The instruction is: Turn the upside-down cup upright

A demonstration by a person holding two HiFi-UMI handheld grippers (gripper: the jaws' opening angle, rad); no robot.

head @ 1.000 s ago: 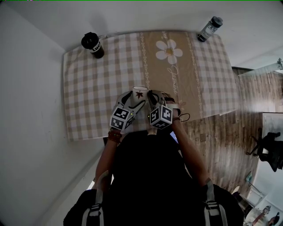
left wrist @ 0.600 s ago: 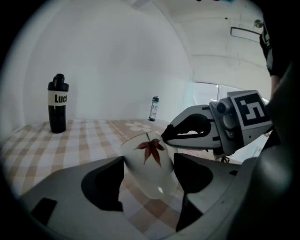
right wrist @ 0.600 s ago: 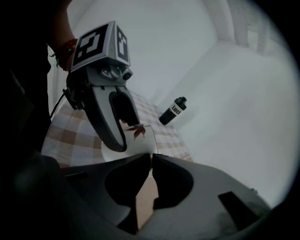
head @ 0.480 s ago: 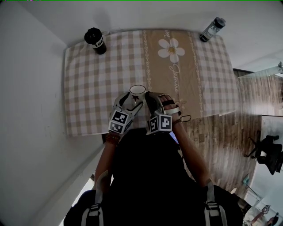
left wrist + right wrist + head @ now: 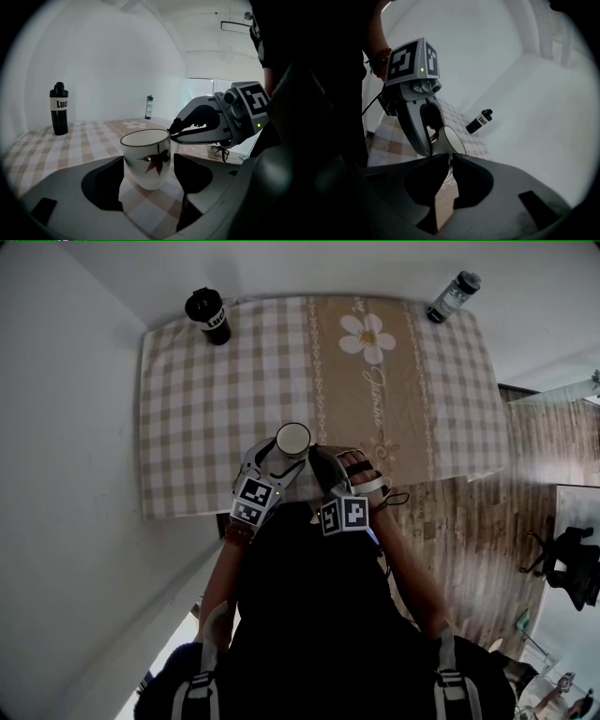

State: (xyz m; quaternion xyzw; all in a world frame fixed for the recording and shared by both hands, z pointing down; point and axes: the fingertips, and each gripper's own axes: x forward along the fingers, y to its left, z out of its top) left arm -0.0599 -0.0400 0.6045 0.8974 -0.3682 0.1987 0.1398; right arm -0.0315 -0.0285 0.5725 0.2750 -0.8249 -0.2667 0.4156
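A white cup point(image 5: 292, 439) with a red leaf print hangs above the near edge of the table point(image 5: 187, 427), mouth up. In the left gripper view the cup point(image 5: 146, 159) sits between both jaws of my left gripper point(image 5: 147, 165), which is shut on its sides. My right gripper point(image 5: 172, 133) pinches the cup's rim from the right. In the right gripper view the thin cup wall point(image 5: 452, 140) sits in the narrow gap of the right gripper point(image 5: 451, 157), whose jaws are opening slightly. From the head view, the left gripper point(image 5: 284, 457) and the right gripper point(image 5: 312, 452) meet at the cup.
A black bottle point(image 5: 208, 315) stands at the table's far left corner and a clear bottle with a dark cap point(image 5: 452, 296) at the far right. The checked cloth has a daisy print point(image 5: 367, 336). Wooden floor point(image 5: 469, 531) lies to the right.
The cup has been tipped from showing its side to showing its open mouth upward. Both grippers drifted slightly toward the person, and the right one rolled.
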